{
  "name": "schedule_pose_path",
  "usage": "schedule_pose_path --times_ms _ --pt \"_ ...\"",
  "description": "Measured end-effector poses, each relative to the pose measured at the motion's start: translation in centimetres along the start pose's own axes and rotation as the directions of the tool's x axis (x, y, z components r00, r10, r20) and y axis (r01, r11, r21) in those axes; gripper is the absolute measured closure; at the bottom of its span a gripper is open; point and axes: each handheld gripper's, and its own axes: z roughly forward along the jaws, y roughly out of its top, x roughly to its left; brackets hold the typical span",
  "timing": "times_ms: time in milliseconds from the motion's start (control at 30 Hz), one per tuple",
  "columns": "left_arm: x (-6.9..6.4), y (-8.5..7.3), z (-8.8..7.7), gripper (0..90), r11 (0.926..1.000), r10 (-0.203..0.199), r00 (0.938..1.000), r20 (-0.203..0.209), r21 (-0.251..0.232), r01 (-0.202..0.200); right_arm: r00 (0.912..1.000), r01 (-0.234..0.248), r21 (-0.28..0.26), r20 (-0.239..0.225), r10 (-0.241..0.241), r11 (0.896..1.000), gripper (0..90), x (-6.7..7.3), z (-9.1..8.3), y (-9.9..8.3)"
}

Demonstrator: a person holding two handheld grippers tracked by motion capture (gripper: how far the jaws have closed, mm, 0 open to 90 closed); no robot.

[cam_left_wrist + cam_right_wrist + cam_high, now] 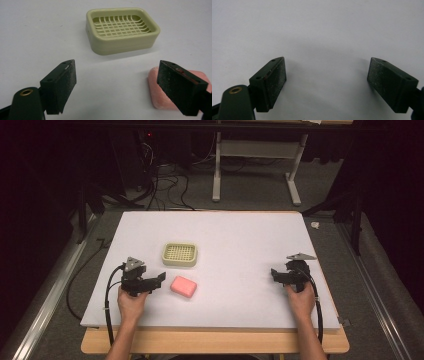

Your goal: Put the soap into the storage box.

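Pink soap bar lies flat, long axis slanting across the table, beside the wide-open, empty left tool.

Bare white sheet all round soap dish and pink soap.
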Motion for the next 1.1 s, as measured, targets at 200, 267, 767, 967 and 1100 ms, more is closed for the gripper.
schedule_pose_path --times_ms 200,267,767,967,1100 --pt "-1.5 -0.1 -0.1 15.5 0.9995 0.029 0.9989 0.038 0.01 -0.029 1.0 0.002 0.0 0.001 -0.002 1.0 16.2 0.0 0.0 0.0" --pt "-1.8 -0.1 0.0 15.3 0.9991 0.038 0.9981 0.048 0.016 -0.039 1.0 0.002 0.0 0.001 -0.002 1.0 16.2 0.0 0.0 0.0" --pt "-4.2 0.0 0.7 13.0 0.9949 0.08 0.9925 0.093 0.054 -0.085 1.0 0.002 0.0 0.001 -0.002 1.0 16.2 0.0 0.0 0.0" --pt "-5.3 0.1 1.0 12.0 0.9928 0.096 0.9891 0.112 0.06 -0.103 1.0 0.002 0.0 0.002 -0.002 1.0 16.2 0.0 0.0 0.0" --pt "-6.1 0.0 1.6 9.4 0.9904 0.106 0.987 0.12 0.076 -0.116 1.0 0.002 0.0 0.002 -0.002 1.0 16.1 0.0 0.0 0.0"
